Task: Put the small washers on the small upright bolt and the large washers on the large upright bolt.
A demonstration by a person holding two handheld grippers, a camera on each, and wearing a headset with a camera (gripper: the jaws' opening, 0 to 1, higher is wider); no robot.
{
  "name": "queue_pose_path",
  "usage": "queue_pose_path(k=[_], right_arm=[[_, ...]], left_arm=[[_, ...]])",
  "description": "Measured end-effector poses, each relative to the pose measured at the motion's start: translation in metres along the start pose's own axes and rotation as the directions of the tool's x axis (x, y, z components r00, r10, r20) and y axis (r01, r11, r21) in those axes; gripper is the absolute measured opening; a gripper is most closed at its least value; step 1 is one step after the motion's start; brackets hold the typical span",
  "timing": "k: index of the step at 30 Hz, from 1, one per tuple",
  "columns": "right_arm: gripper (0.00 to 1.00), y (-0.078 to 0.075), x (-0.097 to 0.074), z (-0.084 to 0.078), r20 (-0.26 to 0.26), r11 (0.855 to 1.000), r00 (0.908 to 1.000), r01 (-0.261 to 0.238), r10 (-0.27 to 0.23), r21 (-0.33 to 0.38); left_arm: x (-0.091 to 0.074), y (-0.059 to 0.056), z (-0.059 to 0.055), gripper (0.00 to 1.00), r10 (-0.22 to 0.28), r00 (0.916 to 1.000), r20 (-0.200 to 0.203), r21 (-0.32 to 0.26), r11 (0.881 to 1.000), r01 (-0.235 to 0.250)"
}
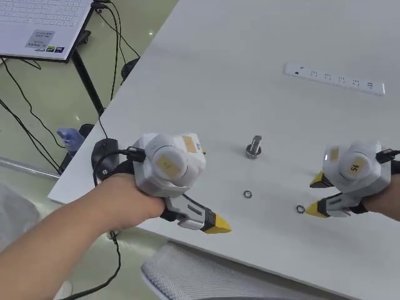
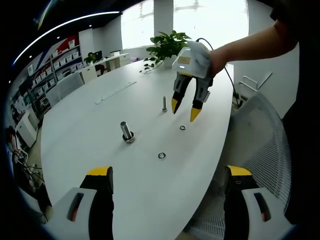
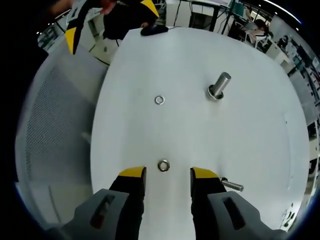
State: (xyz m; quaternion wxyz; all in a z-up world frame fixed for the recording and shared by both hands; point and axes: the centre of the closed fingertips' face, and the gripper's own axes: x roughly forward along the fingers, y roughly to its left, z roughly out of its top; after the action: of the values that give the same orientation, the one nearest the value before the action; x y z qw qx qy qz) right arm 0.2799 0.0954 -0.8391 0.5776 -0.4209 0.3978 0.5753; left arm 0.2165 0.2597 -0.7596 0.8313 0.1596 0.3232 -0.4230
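Two steel washers lie near the table's front edge. One washer (image 1: 300,209) (image 3: 163,165) (image 2: 183,127) rests on the table just ahead of my right gripper (image 1: 317,196) (image 3: 168,173) (image 2: 184,110), whose open jaws point down on either side of it without touching. The other washer (image 1: 247,194) (image 3: 159,100) (image 2: 161,155) lies loose in front of the large upright bolt (image 1: 254,147) (image 3: 219,86) (image 2: 127,132). The small upright bolt (image 2: 164,103) (image 3: 231,185) stands beside the right gripper. My left gripper (image 1: 212,220) (image 2: 168,172) (image 3: 110,20) hovers open and empty over the front edge.
A white power strip (image 1: 334,79) (image 2: 116,92) lies at the far side of the white table (image 1: 206,81). A mesh chair (image 1: 206,275) stands under the front edge, and a laptop (image 1: 40,25) sits on a stand to the left. Cables hang off the left corner.
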Motion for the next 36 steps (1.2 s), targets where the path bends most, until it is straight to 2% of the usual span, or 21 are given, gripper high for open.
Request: queue_pose_path(k=[4,14,21,25,36], right_arm=[[0.36,0.003,0.005,-0.003,-0.006,1.0,1.0,-0.007,0.007,0.003],[0.31,-0.001,0.019,-0.004,0.012,1.0,0.9996,0.024,-0.024,0.01],[0.3,0.004,0.03,-0.011,-0.009,1.0,1.0,0.004,-0.004,0.015],[0.29,0.006,0.034,-0.013,-0.009,1.0,1.0,-0.002,0.003,0.02],[0.27,0.001,0.037,-0.014,-0.005,0.999,1.0,-0.008,0.008,0.039]], left_arm=[[-0.002,0.001,0.006,0.93,-0.003,0.9997,0.025,-0.02,1.0,0.003],[-0.003,0.003,0.002,0.93,0.004,0.9999,0.012,0.002,1.0,-0.004],[-0.001,0.0,0.001,0.92,-0.004,1.0,0.001,0.01,1.0,0.004],[-0.002,0.001,0.002,0.92,-0.003,1.0,0.007,0.006,1.0,0.003],[-0.002,0.003,0.002,0.91,-0.005,1.0,0.005,0.004,1.0,0.005]])
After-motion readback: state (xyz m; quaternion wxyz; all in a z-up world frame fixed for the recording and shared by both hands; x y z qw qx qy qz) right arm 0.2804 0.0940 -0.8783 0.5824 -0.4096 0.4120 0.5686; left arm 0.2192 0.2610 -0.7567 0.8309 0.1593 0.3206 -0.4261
